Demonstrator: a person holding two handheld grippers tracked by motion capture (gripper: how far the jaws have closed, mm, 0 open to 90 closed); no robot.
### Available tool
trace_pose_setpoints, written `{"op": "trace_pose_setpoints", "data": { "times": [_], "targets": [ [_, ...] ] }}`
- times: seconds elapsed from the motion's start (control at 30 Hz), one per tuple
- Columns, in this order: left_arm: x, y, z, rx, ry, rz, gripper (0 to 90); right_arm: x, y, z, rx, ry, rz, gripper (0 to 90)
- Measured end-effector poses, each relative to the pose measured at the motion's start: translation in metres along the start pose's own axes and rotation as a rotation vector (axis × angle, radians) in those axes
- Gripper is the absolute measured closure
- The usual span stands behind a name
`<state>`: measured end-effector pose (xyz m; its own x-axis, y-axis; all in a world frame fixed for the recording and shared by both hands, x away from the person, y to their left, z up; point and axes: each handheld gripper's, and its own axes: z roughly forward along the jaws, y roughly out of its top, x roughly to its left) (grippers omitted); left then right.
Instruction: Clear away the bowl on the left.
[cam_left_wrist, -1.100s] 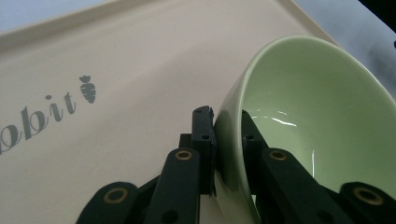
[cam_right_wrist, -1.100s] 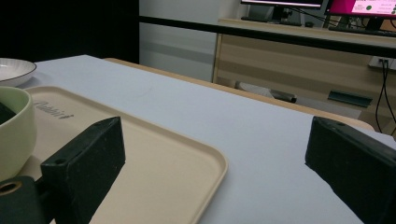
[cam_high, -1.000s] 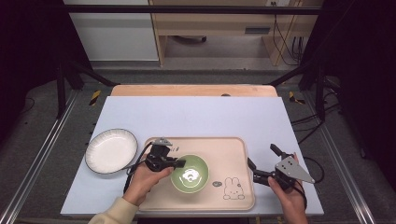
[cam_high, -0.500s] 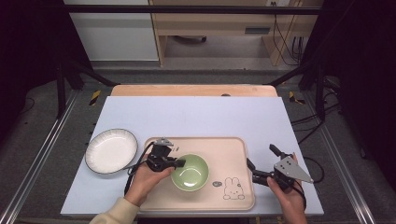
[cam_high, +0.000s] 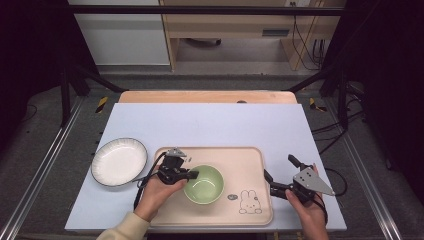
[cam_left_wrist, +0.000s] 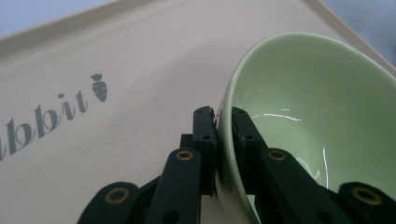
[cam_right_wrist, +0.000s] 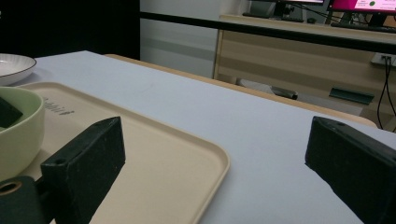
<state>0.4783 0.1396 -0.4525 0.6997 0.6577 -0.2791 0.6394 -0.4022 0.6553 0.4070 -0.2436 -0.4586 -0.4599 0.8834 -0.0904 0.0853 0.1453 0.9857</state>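
Note:
A pale green bowl (cam_high: 205, 185) sits on the beige tray (cam_high: 250, 162), left of its middle. My left gripper (cam_high: 190, 175) is shut on the bowl's left rim. In the left gripper view one jaw presses the outside of the bowl (cam_left_wrist: 322, 107) and the other the inside, with the left gripper (cam_left_wrist: 223, 114) meeting at the rim above the tray (cam_left_wrist: 140, 60). My right gripper (cam_high: 279, 168) is held open at the tray's right edge with nothing between its jaws. Seen from the right gripper (cam_right_wrist: 215, 135), the tray's corner (cam_right_wrist: 205, 163) lies between the jaws and the bowl (cam_right_wrist: 18, 130) is far left.
A white plate (cam_high: 119, 161) with a dark rim lies on the pale blue mat (cam_high: 210, 125) left of the tray; the plate (cam_right_wrist: 14, 65) also shows at far left. A rabbit drawing (cam_high: 248, 201) marks the tray's near right part. A wooden table edge (cam_high: 207, 96) runs behind the mat.

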Motion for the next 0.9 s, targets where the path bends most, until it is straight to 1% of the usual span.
{"op": "trace_pose_setpoints", "data": {
  "times": [0.17, 0.33, 0.37, 0.6, 0.63, 0.67, 0.73, 0.9],
  "targets": [
    [0.0007, 0.0, 0.0002, -0.007, 0.0, -0.005, 82.3, 0.0005, 0.0003, 0.0001, 0.002, 0.001, -0.002, 5.0],
    [0.0014, -0.0002, 0.0001, -0.016, 0.014, -0.007, 82.5, -0.0003, 0.0009, -0.0016, -0.005, -0.002, 0.002, 5.0],
    [0.0025, -0.0001, -0.0008, -0.008, 0.021, 0.007, 82.5, -0.0004, 0.0008, -0.0016, -0.004, -0.003, 0.004, 5.0],
    [0.0035, -0.0004, -0.0011, -0.016, 0.019, 0.007, 82.2, 0.0001, 0.0005, -0.0006, -0.001, 0.001, -0.002, 5.0],
    [0.0035, -0.0003, -0.0016, -0.029, 0.02, 0.003, 81.9, 0.0001, 0.0005, -0.0006, -0.001, 0.001, -0.001, 5.0],
    [0.0034, 0.0, -0.0022, -0.036, 0.024, 0.005, 79.5, 0.0001, 0.0007, -0.0009, -0.001, 0.001, 0.003, 5.0],
    [0.0024, 0.0005, -0.0031, -0.045, 0.041, 0.019, 76.3, -0.0002, 0.0006, -0.0012, -0.002, 0.0, 0.001, 5.0],
    [0.001, 0.0005, -0.0029, -0.044, 0.05, 0.032, 74.5, -0.0001, 0.0005, -0.0008, 0.001, -0.001, 0.001, 5.0]
  ]
}}
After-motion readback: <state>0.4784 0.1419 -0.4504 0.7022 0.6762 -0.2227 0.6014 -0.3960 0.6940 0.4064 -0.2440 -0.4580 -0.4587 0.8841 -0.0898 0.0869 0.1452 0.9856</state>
